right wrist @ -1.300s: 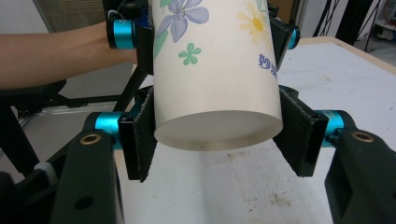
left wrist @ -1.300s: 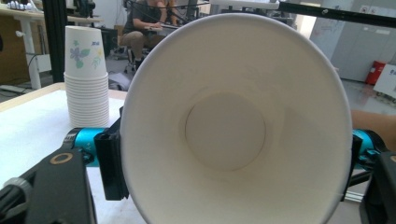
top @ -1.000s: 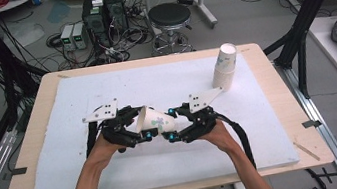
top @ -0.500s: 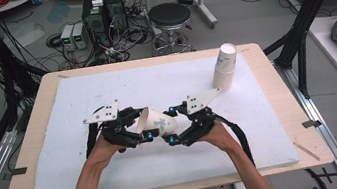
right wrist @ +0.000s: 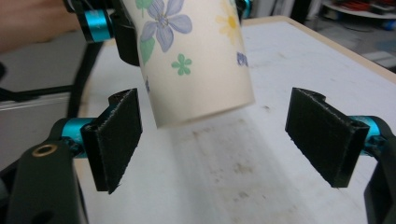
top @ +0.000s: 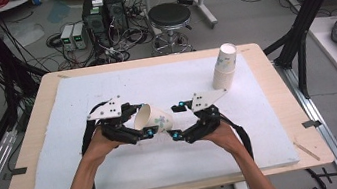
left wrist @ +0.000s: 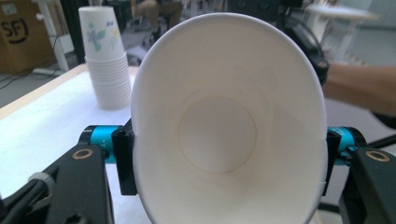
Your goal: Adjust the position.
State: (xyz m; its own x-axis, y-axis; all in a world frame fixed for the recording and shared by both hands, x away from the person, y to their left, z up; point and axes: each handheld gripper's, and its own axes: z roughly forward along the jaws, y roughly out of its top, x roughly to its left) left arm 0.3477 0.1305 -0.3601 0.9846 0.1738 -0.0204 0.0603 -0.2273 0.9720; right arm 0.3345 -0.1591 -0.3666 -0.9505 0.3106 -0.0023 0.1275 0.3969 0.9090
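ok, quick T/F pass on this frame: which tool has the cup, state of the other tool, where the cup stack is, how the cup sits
1. The left tool is shut on the paper cup. True: its jaws press both sides of the cup near the rim in the left gripper view.
2. The right tool is also clamped on the cup. False: its jaws stand wide apart, with the cup's base end between them and clear of both pads.
3. The cup stack stands at the far right of the white mat. True.
4. The held cup stands upright on the mat. False: it is held above the mat, tipped on its side, mouth toward the left tool.
5. The held cup is plain white. False: flowers are printed on its outside.
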